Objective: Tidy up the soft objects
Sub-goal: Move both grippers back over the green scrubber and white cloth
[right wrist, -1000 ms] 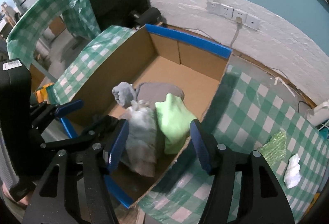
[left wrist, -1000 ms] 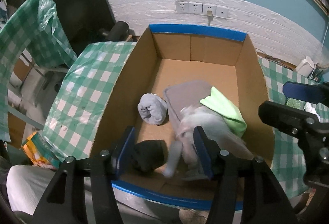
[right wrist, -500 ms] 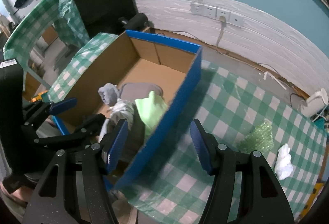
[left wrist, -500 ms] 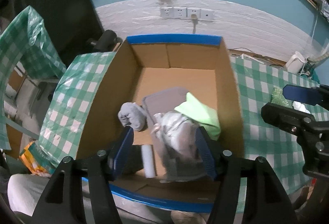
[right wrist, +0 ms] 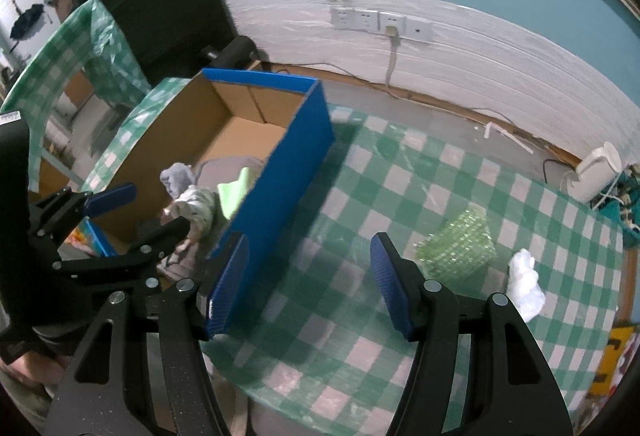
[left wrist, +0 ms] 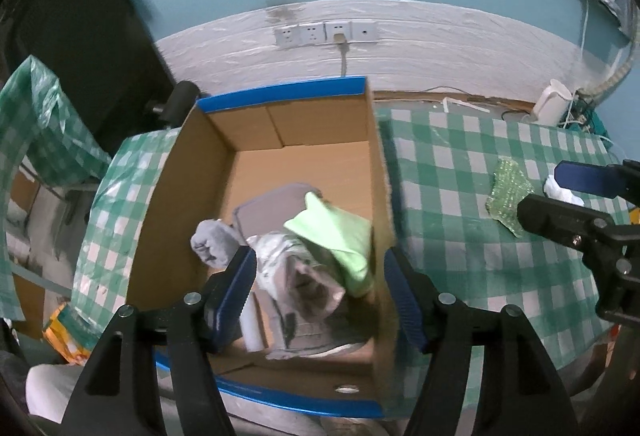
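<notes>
Our left gripper [left wrist: 324,292] hangs wide open and empty above the cardboard box [left wrist: 380,196] holding a green cloth [left wrist: 340,236]. Our right gripper [right wrist: 310,282], equally spread, grips nothing; green mesh [right wrist: 460,248] and white cloth [right wrist: 524,286] lie near the table's [right wrist: 400,176] right edge.

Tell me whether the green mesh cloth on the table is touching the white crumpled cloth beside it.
Apart. The right wrist view shows checkered tablecloth between the green mesh cloth and the white crumpled cloth.

Box contents partly hidden and blurred

We are seeing the pale cloth bundle [left wrist: 296,276] smeared by blur, while the blue box wall [right wrist: 276,176] is hiding most of the green cloth [right wrist: 234,192].
</notes>
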### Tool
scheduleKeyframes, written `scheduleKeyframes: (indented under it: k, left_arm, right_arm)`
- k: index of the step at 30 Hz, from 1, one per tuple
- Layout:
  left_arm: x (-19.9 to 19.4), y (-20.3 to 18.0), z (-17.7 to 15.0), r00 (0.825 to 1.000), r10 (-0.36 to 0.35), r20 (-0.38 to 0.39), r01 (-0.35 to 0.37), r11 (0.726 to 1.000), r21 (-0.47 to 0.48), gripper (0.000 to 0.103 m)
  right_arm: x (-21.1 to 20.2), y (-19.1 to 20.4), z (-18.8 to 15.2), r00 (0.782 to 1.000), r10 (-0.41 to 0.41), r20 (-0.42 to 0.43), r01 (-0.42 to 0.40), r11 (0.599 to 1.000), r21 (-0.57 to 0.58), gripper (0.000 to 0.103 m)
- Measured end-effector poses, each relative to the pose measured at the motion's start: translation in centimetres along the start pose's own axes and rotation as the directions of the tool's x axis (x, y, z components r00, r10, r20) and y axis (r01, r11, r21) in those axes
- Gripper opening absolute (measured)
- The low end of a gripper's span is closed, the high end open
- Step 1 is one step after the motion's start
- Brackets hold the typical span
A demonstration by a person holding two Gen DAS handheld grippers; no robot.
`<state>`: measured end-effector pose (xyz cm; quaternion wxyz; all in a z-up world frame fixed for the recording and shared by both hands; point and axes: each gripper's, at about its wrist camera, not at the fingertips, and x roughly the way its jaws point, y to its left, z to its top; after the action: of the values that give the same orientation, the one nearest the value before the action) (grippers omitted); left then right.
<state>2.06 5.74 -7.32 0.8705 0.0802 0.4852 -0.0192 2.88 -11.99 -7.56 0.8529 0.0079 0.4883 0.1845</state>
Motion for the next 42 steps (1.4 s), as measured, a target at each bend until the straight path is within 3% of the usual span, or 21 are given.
scheduleKeyframes:
  k: [20,42]
  left_arm:
    - [-0.8,-7.3,1.4,0.999,-0.030,0.014,0.028,0.991,0.133,0.081]
    - [2.9,-14.6,2.8,0.993,-0.093,-0.069,0.106,0.966,0.235,0.087]
  right_arm:
    - [-2.7,-7.2,-2.9,0.998,-0.068,0.019,0.066,0.992,0.106,0.063]
    - [-1.6,-19.1,-6.1,0.981,-0.185,-0.065,0.195,0.938,0.285,0.064]
